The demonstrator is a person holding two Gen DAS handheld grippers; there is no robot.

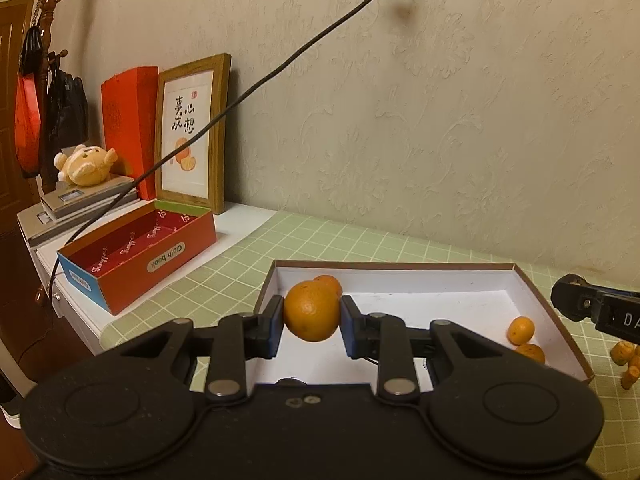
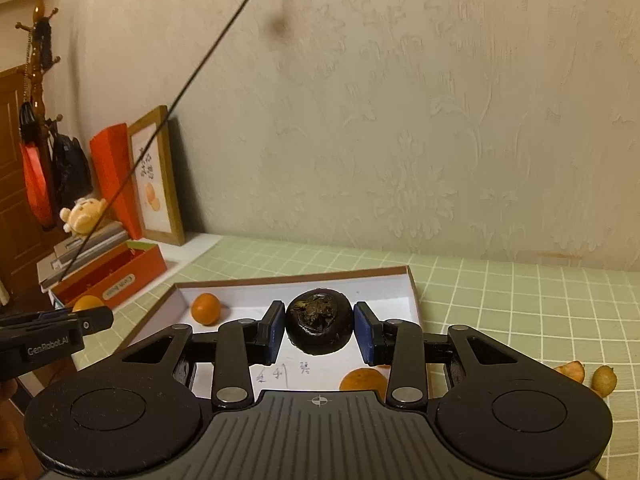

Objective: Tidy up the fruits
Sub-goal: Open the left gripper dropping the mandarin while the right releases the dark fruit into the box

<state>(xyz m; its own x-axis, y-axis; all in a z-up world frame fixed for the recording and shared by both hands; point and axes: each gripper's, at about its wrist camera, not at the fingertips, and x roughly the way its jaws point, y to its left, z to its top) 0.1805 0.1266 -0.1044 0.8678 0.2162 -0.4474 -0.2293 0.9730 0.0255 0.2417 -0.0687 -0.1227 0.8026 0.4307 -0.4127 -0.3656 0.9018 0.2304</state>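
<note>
- Blue pads of the left claw [image 1: 312, 322], in the lower middle of the left wrist view, are clamped on a large orange [image 1: 311, 312]; both pads touch its sides and it is held above the white box [image 1: 460, 280].
- Behind this orange, a second orange [image 1: 331, 282] shows partly, inside the box at its far left corner.
- Two small oranges [image 1: 521, 330] lie in the right part of the box, near its right wall; the nearer one is partly hidden by the claw body.
- At the right edge of the frame, the right claw enters, and orange peel pieces [image 1: 626, 362] lie on the green checked worktop [image 1: 224, 280] just outside the box.
- In the right wrist view, the right claw [image 2: 319, 330] grasps a dark round fruit [image 2: 319, 327] with a dried calyx on top; it is over the box [image 2: 412, 288].
- One orange [image 2: 205, 309] rests in the far left corner of the box, another [image 2: 362, 380] at the near edge.
- Upper left of both frames: a red carton [image 1: 160, 256], a framed picture [image 1: 192, 132] and a plush toy [image 1: 86, 164].
</note>
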